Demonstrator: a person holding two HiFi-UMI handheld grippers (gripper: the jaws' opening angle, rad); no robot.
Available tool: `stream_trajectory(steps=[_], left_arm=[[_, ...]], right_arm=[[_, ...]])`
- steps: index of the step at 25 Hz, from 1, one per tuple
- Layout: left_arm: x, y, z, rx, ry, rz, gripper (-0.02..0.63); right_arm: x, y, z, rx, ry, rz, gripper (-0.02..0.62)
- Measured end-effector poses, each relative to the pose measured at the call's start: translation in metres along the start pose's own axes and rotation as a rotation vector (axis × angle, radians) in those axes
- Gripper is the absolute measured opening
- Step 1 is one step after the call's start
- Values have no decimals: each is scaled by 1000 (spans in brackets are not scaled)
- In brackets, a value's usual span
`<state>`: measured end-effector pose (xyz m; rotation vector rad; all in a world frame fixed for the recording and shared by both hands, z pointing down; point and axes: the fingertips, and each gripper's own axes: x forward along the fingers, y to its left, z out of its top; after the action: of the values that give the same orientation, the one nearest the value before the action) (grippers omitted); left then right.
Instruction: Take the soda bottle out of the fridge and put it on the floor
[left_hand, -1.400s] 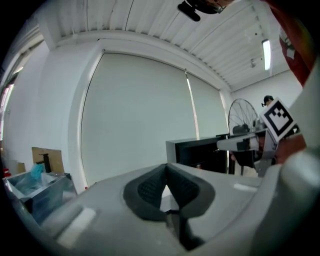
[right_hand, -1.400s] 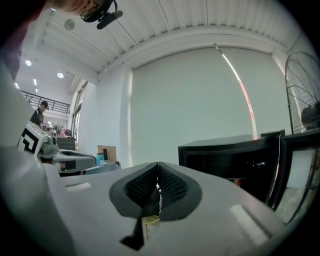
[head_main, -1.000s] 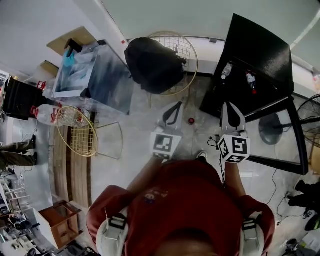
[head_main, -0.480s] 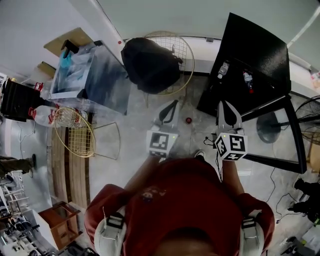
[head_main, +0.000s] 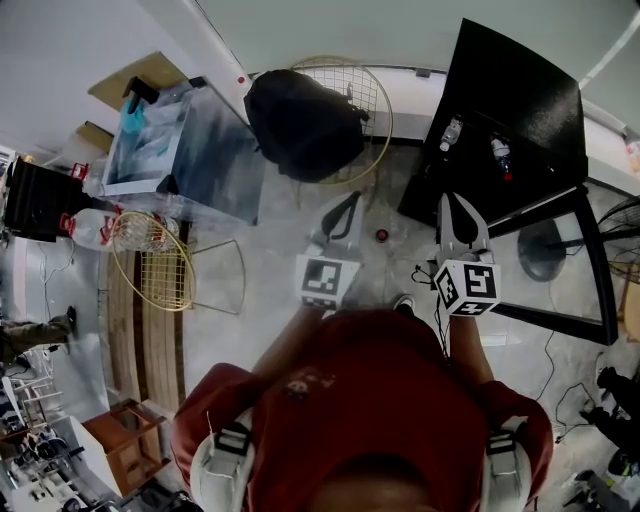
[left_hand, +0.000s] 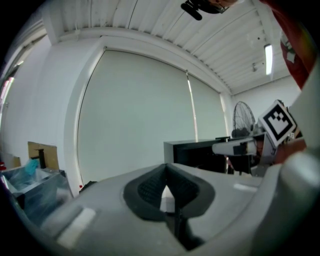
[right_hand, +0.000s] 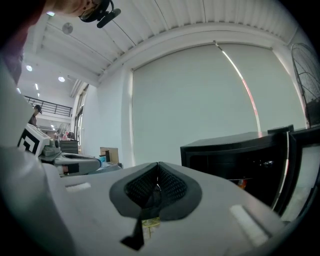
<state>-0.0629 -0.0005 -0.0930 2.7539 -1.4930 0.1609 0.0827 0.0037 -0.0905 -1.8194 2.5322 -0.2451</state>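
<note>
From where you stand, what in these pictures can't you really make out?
- Bottles in the fridge: head view, too small to tell which one is soda. In the right gripper view the inside is just dark.
- Small red thing on the floor: head view, too small to name.
- Chair: head view, the backpack covers its seat.
- Fan: head view, cut off by the right edge.

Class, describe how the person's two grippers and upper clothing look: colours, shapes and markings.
Both the left gripper and right gripper have pale grey bodies tapering to two fingers lined with dark, textured pads. Each carries a white cube with black square markers. The person wears a red top.
</note>
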Motion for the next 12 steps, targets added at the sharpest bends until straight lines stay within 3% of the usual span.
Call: stream_trajectory(steps=[12], left_arm=[[-8, 6, 1, -11, -12, 20, 0]], right_arm=[[4, 7, 1, -35, 0, 21, 2]])
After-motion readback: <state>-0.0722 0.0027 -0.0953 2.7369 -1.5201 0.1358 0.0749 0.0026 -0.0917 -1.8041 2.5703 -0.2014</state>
